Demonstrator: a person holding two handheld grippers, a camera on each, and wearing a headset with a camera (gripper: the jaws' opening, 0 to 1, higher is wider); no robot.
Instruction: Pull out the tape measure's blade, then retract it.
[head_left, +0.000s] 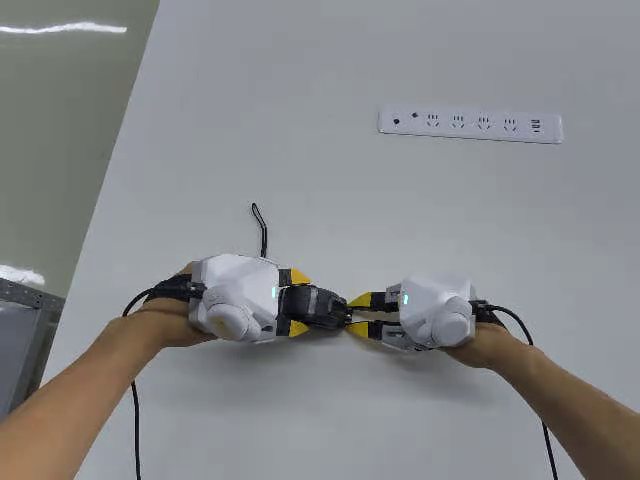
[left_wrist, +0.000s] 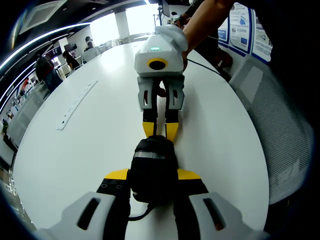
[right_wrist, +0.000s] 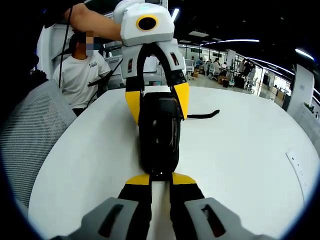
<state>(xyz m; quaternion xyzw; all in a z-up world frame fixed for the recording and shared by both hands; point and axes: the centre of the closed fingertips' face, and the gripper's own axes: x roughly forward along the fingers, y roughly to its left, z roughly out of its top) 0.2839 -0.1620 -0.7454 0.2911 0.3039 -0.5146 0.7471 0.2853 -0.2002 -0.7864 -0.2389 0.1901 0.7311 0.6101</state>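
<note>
A black tape measure (head_left: 318, 307) lies just above the white table, low in the head view. My left gripper (head_left: 300, 302) is shut on its body from the left. In the left gripper view the case (left_wrist: 152, 165) sits between my yellow fingertips. My right gripper (head_left: 357, 314) meets it from the right, its jaws pinched together at the case's mouth on the blade's end. In the right gripper view my right gripper (right_wrist: 160, 180) presses right against the case (right_wrist: 159, 132), so almost no blade shows. The left gripper (right_wrist: 157, 107) clamps the case from the far side, and the right gripper (left_wrist: 160, 131) faces me in the left gripper view.
A white power strip (head_left: 470, 124) lies at the far right of the table (head_left: 300, 120). A black strap (head_left: 262, 225) trails on the table behind the left gripper. The table's left edge runs diagonally. A mesh chair (right_wrist: 30, 145) and a seated person (right_wrist: 85, 72) are beyond the table.
</note>
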